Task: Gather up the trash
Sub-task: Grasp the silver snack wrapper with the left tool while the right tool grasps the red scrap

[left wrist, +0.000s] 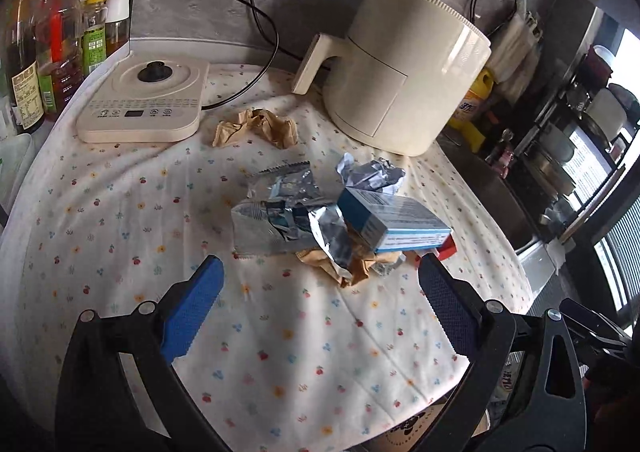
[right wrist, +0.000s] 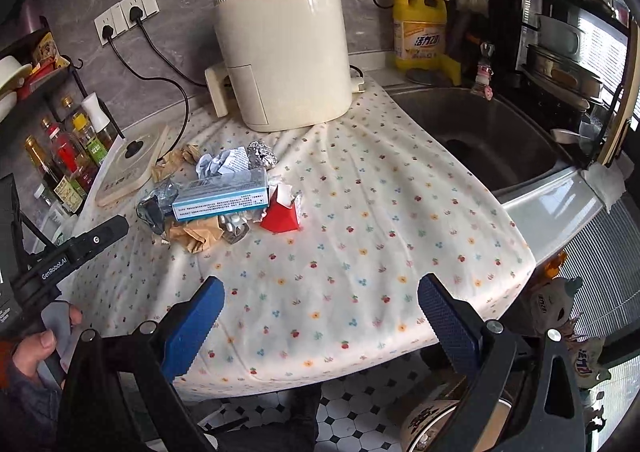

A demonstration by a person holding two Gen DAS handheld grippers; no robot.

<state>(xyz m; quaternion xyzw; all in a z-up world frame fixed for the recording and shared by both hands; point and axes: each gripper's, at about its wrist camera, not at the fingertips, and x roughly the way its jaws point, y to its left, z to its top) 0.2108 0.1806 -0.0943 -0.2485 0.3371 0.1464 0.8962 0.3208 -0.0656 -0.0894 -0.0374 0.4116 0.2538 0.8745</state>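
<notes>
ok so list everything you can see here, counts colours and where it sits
air fryer: 1, cream, back of the counter on the cloth
kettle base: 1, cream, left of the fryer
floral cloth: 1, white with small prints, covers the counter
blue box: 1, blue and white, on top of the trash pile
red carton: 1, red, torn, right of the box
brown paper wrappers: 2 seen, tan, one by the kettle base, one under the pile
foil wrappers: several, silver, crumpled in the pile
bottles: several, mixed colours, far left
detergent bottle: 1, yellow, by the sink
sink: 1, steel, right
left gripper: blue jaws open, empty
right gripper: blue jaws open, empty
</notes>
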